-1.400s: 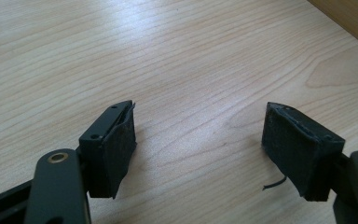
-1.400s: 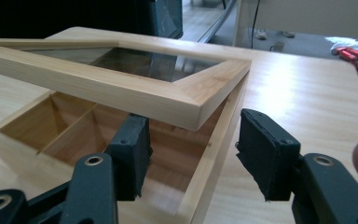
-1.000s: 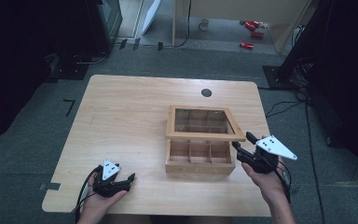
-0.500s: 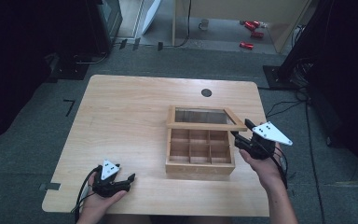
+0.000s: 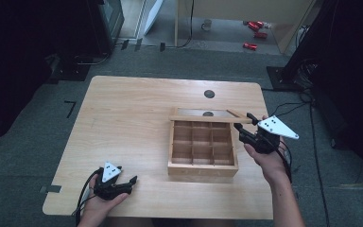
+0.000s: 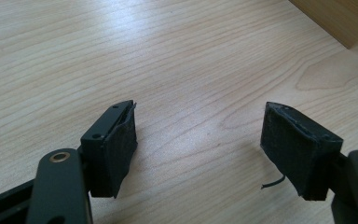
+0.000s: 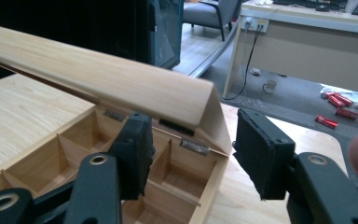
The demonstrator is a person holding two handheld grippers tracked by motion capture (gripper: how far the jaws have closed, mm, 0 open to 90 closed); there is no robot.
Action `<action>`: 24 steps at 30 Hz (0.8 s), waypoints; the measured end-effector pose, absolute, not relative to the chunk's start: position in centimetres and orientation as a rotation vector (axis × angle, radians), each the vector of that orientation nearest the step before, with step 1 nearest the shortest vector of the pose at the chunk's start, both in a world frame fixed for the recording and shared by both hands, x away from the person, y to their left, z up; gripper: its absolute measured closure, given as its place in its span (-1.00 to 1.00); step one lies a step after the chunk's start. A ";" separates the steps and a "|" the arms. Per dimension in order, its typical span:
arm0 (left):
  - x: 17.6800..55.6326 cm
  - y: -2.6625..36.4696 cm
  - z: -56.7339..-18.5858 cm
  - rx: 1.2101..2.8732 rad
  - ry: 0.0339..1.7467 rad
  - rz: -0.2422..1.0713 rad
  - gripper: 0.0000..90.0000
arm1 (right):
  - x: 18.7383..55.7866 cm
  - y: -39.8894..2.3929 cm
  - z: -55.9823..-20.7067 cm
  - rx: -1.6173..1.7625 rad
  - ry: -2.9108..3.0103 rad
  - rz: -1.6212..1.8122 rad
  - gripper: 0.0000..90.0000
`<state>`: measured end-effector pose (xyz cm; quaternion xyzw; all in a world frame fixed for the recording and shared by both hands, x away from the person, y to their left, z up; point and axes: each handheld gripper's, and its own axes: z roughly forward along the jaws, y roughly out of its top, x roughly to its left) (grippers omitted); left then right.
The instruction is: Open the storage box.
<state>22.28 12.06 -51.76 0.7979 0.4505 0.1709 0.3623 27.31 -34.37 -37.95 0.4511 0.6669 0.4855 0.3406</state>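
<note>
The right gripper [image 5: 244, 121], jaws just closing around the lid [image 5: 203, 116] corner of the box [image 5: 202, 166] without gripping yet, needed a gentle swing back; the left gripper [image 5: 125, 182] rested open near the table's [image 5: 123, 118] front edge.

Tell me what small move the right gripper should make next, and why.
Probably push the lid farther back until it rests open. The right gripper sits at the lid's side edge, jaws either side of its corner; whether the pads press it I cannot tell. The lid stands half raised over the wooden compartment box. The left gripper rests apart, open.
</note>
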 end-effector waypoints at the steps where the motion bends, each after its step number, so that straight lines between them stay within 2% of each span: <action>1: 22.3 12.1 -51.8 2.056 1.158 0.442 -0.39 | 27.4 -34.4 -37.9 1.170 1.735 1.268 0.10; 24: 22.3 12.2 -51.7 2.052 1.158 0.433 -0.39 | 31.4 -35.1 -37.5 1.173 1.726 1.318 0.19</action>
